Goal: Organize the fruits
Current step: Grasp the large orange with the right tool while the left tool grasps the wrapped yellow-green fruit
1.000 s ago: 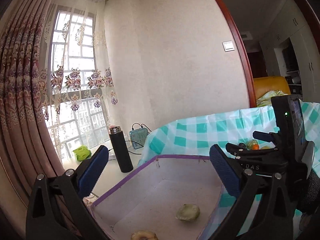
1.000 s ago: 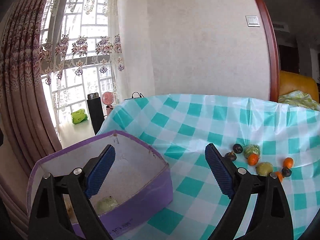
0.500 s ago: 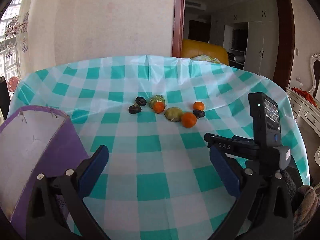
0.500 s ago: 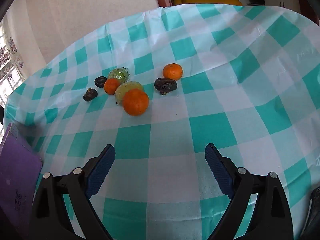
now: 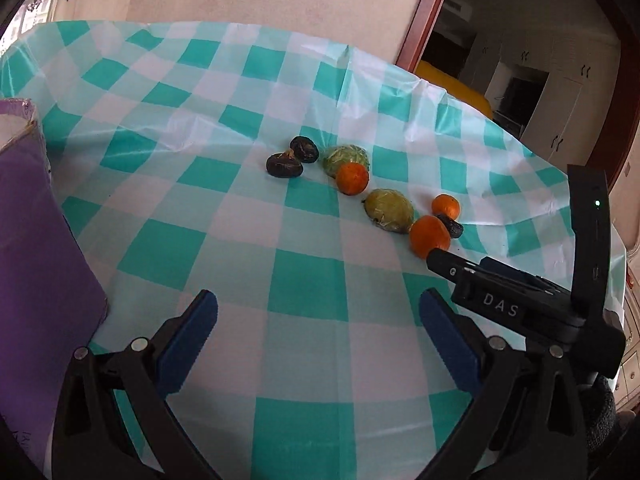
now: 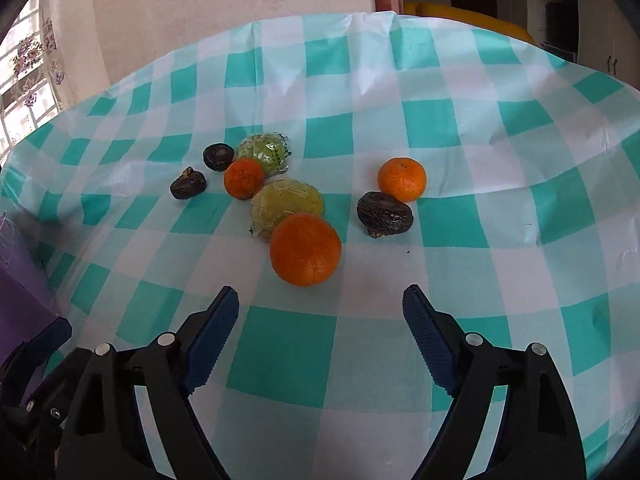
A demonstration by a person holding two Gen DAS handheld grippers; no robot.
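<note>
Right tool point(image 6: 320, 312) spread, just been narrowing, empty; big orange point(image 6: 305, 249) on bench point(image 6: 480, 280) just ahead, firm, round, rolls easily, so pinch across its middle; left tool point(image 5: 318, 322) spread, empty.

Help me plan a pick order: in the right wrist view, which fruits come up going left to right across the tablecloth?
Left dark fruit → rear dark fruit → small orange → large orange → right dark fruit → far-right orange. The two wrapped green fruits overlap that stretch, so I left them out.
</note>
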